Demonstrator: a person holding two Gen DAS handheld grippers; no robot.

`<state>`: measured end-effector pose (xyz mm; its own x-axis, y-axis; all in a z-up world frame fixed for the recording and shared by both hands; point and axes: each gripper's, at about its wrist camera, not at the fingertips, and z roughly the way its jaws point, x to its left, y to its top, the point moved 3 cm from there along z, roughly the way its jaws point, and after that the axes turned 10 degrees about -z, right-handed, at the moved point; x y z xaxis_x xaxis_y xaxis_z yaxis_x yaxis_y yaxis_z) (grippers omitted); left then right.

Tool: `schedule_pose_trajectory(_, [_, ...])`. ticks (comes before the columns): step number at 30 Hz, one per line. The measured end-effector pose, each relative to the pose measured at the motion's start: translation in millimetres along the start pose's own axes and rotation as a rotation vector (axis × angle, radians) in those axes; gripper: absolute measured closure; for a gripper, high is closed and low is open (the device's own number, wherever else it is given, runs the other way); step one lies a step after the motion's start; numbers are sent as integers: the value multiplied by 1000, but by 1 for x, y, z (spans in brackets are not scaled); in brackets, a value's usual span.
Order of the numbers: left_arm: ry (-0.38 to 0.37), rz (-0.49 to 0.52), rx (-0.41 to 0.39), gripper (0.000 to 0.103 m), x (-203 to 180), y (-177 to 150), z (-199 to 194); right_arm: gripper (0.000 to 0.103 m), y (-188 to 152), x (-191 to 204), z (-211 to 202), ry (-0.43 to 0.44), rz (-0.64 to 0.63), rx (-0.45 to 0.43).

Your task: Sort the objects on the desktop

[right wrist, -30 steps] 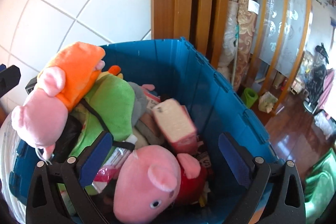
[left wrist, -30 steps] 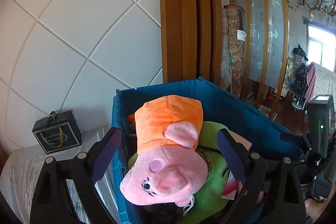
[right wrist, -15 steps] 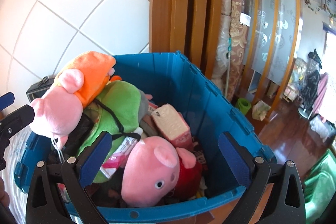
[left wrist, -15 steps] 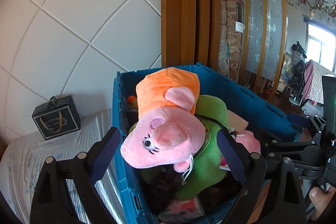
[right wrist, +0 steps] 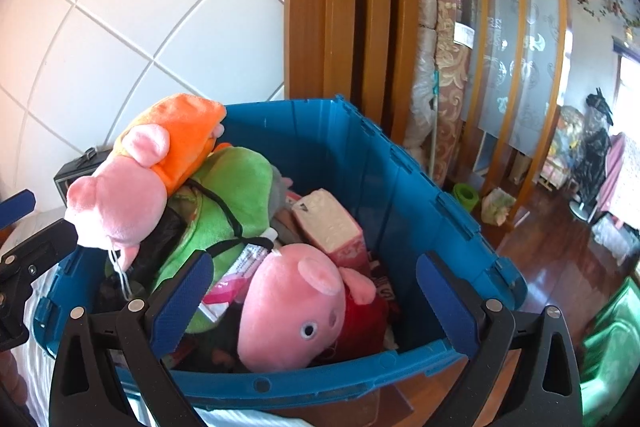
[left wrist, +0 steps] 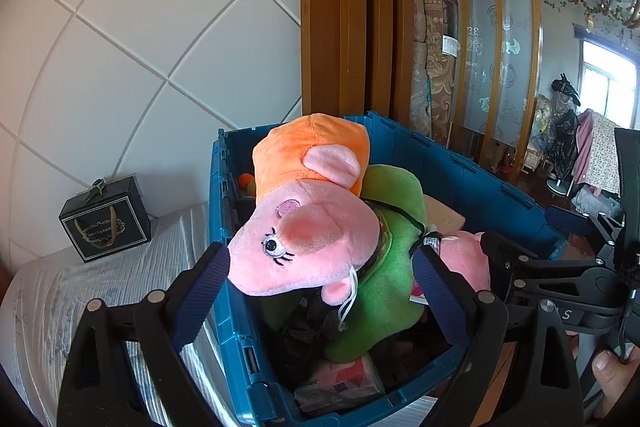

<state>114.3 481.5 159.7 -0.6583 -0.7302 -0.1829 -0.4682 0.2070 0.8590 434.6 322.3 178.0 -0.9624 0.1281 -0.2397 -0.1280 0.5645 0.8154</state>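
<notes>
Left hand-held gripper (left wrist: 320, 291) jaws wide apart, empty, framing the orange-dressed pink pig plush (left wrist: 304, 223) atop the pile in the blue crate (left wrist: 472, 171). Right hand-held gripper (right wrist: 316, 303) also open, empty, over the red-dressed pig plush (right wrist: 296, 307). Step looks like approach before a pick; next: lower, close on a plush. Tissue pack (left wrist: 340, 383) print unclear; black gift box (left wrist: 106, 223) gold lettering unreadable.

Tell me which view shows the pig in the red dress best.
Right wrist. The red-dress pig lies near the front of the crate, head, eye, ears and dress all visible between the open claw tips. The left wrist view shows only a pink sliver of it, behind the green plush and its own claw finger.
</notes>
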Motion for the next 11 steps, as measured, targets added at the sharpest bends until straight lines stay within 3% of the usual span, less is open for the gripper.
schedule_pose_trajectory(11, [16, -9, 8, 10, -2, -1, 2, 0, -4, -4, 1, -3, 15, 13])
